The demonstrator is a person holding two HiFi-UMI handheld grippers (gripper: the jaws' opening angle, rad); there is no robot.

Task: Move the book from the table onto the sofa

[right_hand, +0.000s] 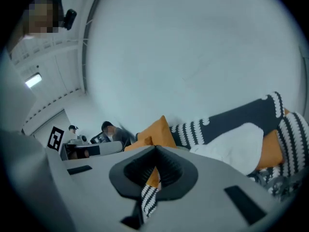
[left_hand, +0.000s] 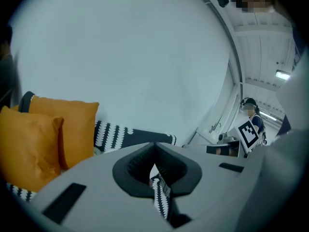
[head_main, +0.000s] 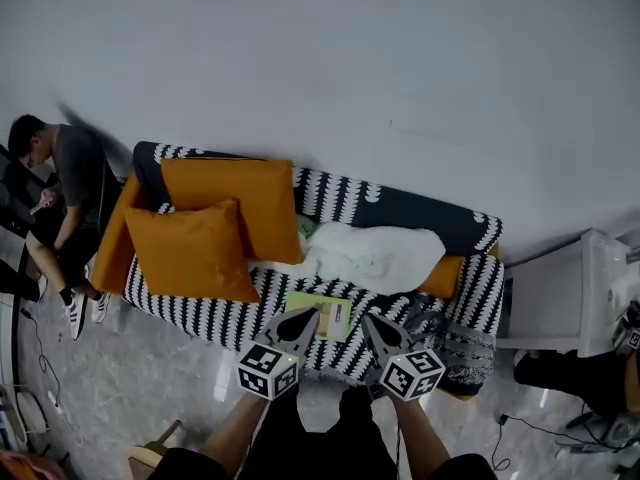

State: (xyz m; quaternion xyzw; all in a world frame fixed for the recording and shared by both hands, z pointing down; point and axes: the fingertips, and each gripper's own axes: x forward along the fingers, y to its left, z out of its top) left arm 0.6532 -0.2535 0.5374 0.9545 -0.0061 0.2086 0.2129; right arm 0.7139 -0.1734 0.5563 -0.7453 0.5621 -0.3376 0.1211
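Head view: one sofa (head_main: pixel 200 313) in a black-and-white patterned cover stands against a pale wall. Two orange cushions (head_main: pixel 200 243) lean one on the other at its left end. One white blanket (head_main: pixel 375 253) lies bunched on the seat toward the right, and one more orange piece (head_main: pixel 442 278) shows under its right edge. The single book (head_main: pixel 320 313), pale green, lies flat on the seat by the near edge, just in front of the blanket. Two grippers hang just short of it, the left gripper (head_main: pixel 300 320) and the right gripper (head_main: pixel 378 330), each with one marker cube behind its tip. A seated person (head_main: pixel 65 193) is at the sofa's far left, and one white table (head_main: pixel 575 293) stands to the right.

Left gripper view: the left gripper (left_hand: pixel 154 166) has its jaws pressed together with nothing between them. Both cushions (left_hand: pixel 43 134) fill the left, with the sofa's patterned back beyond.

Right gripper view: the right gripper (right_hand: pixel 155 166) is likewise closed and empty. The blanket (right_hand: pixel 236 146) lies to the right.
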